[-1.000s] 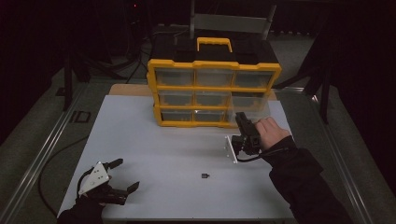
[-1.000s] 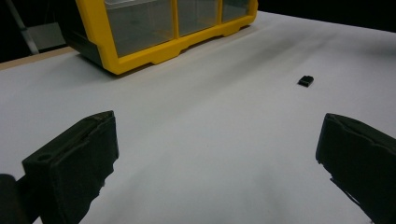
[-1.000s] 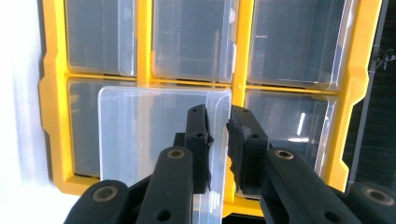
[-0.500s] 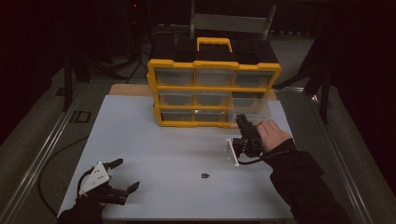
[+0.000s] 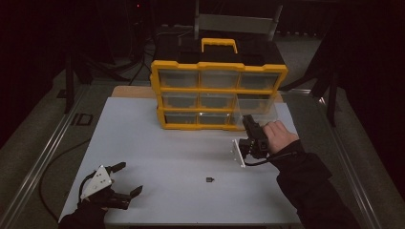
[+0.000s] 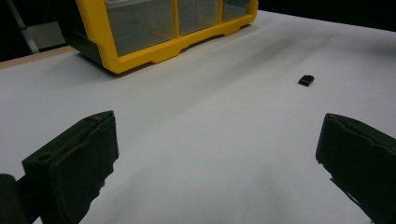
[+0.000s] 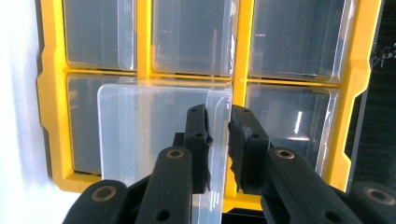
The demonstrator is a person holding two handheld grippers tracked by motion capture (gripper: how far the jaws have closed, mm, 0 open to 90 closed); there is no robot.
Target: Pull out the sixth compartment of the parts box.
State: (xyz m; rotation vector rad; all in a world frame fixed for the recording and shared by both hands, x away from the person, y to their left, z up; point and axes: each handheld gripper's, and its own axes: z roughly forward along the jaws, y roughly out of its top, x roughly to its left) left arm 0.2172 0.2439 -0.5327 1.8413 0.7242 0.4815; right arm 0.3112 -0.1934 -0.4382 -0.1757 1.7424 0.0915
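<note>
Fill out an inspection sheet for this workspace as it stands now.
Surface: white table top, bare around the work.
Job's things: clear drawer pulled partway out of the yellow organizer, middle row, right column.
Clutter: one small black part lying loose.
Grippers: right gripper shut on the clear drawer's front wall; left gripper open, low over the table.
Cables: black cable trails from the right gripper.
Surroundings: dark; metal rails along the table's sides.
</note>
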